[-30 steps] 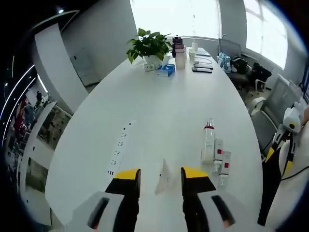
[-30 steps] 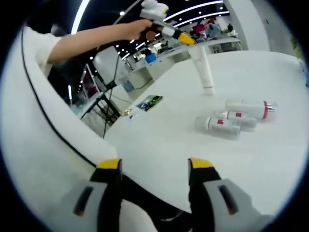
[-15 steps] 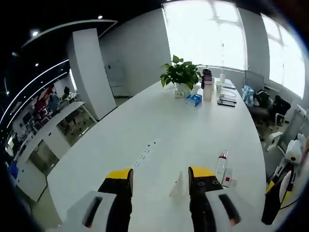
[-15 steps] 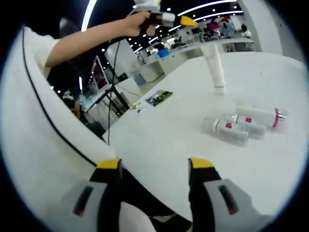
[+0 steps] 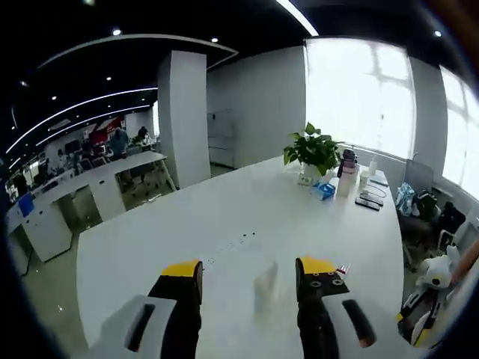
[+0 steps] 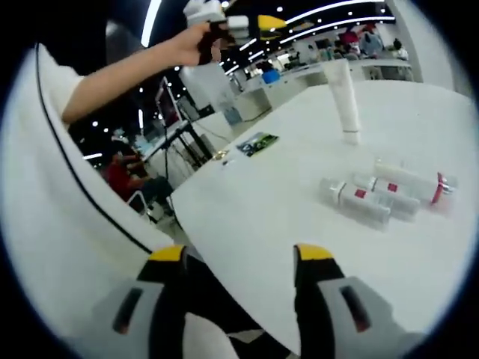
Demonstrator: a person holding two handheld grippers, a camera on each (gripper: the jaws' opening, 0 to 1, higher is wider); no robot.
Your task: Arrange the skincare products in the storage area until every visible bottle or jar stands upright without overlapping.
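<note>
Left gripper [image 5: 249, 273], jaws spread and holding nothing, has lifted well clear of the white tube [image 6: 345, 97], which now stands upright on the white table [image 6: 262, 202] (one item done, by the look of it). Right gripper [image 6: 239, 258] hangs with jaws spread at the near table edge, also holding nothing. Three bottles [image 6: 382, 196] still lie on their sides, touching, near the tube, so I judge most of the task remains.
</note>
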